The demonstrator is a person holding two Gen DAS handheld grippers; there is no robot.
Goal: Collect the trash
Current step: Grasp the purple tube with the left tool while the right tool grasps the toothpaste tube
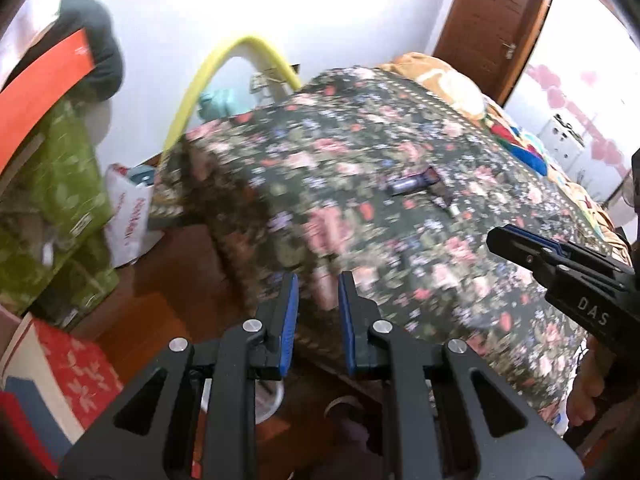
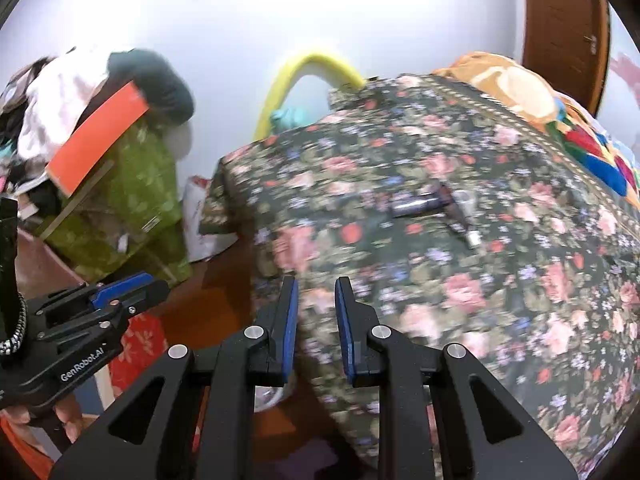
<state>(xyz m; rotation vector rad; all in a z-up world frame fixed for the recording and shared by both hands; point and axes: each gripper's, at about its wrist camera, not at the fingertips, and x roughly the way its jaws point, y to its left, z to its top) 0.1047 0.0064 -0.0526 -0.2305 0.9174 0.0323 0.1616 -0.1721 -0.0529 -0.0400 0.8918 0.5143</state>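
Note:
A dark blue wrapper (image 1: 414,182) lies on the floral bedspread (image 1: 360,152), with a small dark tube-like piece (image 1: 450,206) beside it. Both show in the right wrist view too: the wrapper (image 2: 420,202) and the small piece (image 2: 466,228). My left gripper (image 1: 318,284) is open and empty, above the bed's near corner. My right gripper (image 2: 316,286) is open and empty, also short of the wrapper. Each gripper shows in the other's view, the right gripper (image 1: 496,240) at right and the left gripper (image 2: 156,280) at left.
A green floral box (image 1: 52,200) with an orange board (image 1: 44,92) stands left of the bed. A white bag (image 1: 128,216) leans by the bed corner. A yellow hoop (image 1: 224,60) rises behind. A colourful blanket (image 1: 516,136) covers the far bed. A brown door (image 1: 488,20) stands behind.

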